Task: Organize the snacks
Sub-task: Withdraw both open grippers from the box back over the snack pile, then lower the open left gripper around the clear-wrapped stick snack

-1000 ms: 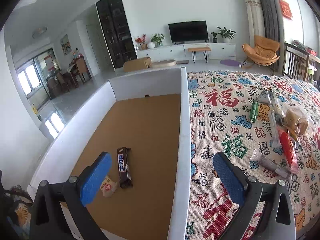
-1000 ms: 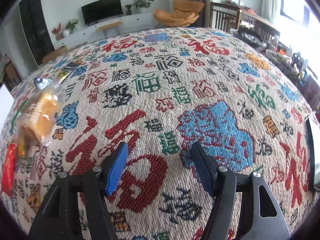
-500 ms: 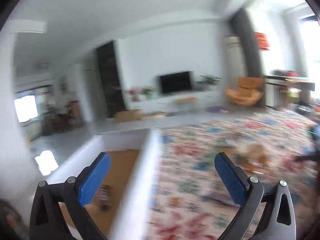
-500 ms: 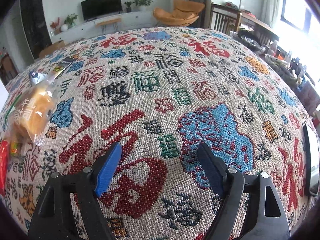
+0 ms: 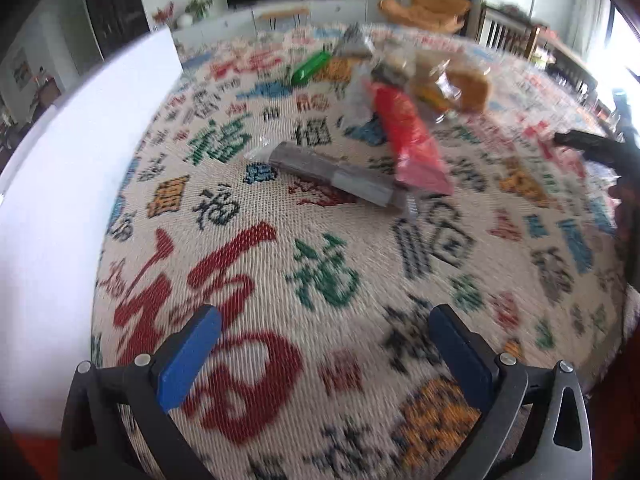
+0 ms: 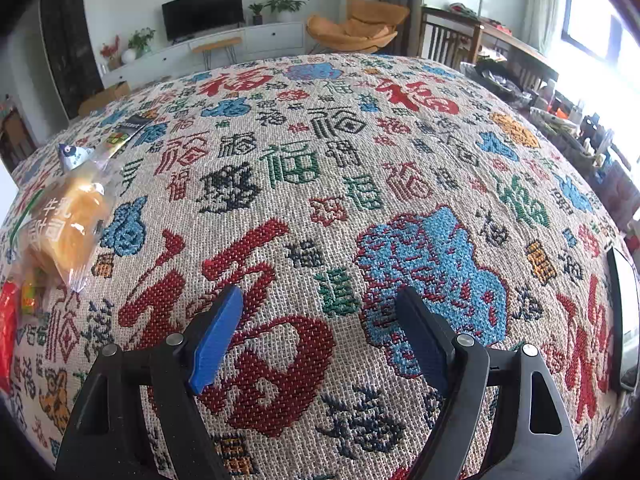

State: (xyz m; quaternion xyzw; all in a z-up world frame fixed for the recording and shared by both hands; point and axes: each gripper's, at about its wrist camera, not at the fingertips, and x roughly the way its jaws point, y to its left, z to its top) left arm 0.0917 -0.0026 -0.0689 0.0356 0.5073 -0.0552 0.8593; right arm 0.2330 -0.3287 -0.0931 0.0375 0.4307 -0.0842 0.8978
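The left gripper (image 5: pixel 324 356) has swung from the white box (image 5: pixel 72 184) to the woven tablecloth (image 5: pixel 320 272). The right gripper (image 6: pixel 320 336) has just widened. Both jaws gape empty; television (image 6: pixel 203 11) behind.

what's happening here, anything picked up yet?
Nothing held. The left gripper is open and empty over the patterned cloth, facing a snack pile: a grey bar, a red packet and bagged bread. A white box wall stands to its left. The right gripper, jaws just opened wider, hangs empty over bare cloth.

A home living room: television (image 6: pixel 203 11), orange lounge chair (image 6: pixel 356 29), potted plants (image 6: pixel 285 3).
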